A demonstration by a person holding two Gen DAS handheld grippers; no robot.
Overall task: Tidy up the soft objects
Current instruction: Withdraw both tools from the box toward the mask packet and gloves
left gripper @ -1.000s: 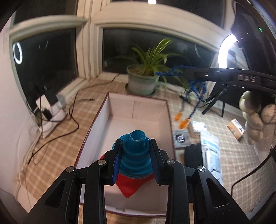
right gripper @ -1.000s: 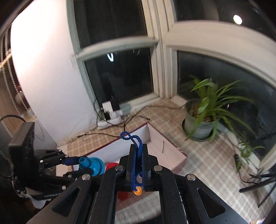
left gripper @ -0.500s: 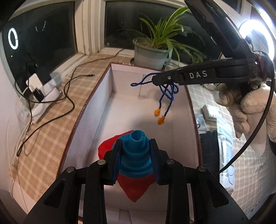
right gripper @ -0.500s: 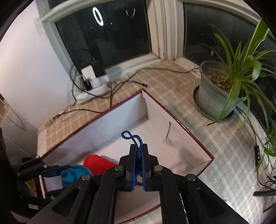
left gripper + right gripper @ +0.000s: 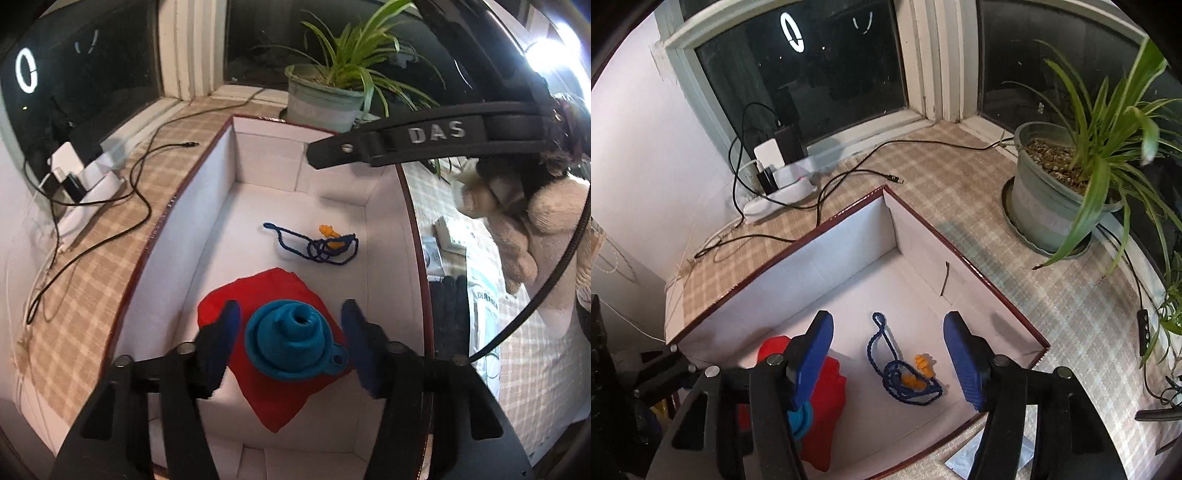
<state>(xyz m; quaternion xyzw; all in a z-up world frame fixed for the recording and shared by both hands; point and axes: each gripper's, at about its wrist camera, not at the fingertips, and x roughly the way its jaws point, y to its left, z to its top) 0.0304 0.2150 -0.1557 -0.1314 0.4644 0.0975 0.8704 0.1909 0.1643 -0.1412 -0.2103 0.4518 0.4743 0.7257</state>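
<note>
Left gripper (image 5: 290, 332) wide, funnel (image 5: 293, 343) loose between its fingers; right gripper (image 5: 888, 363) wide above cord (image 5: 905, 373).

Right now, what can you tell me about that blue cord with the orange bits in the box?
The blue cord is a thin braided string lying in a loose tangle on the white floor of the box, one looped end stretching away. Two orange ribbed earplugs sit at its ends inside the tangle. Nothing grips it; it lies apart from the red cloth.
</note>
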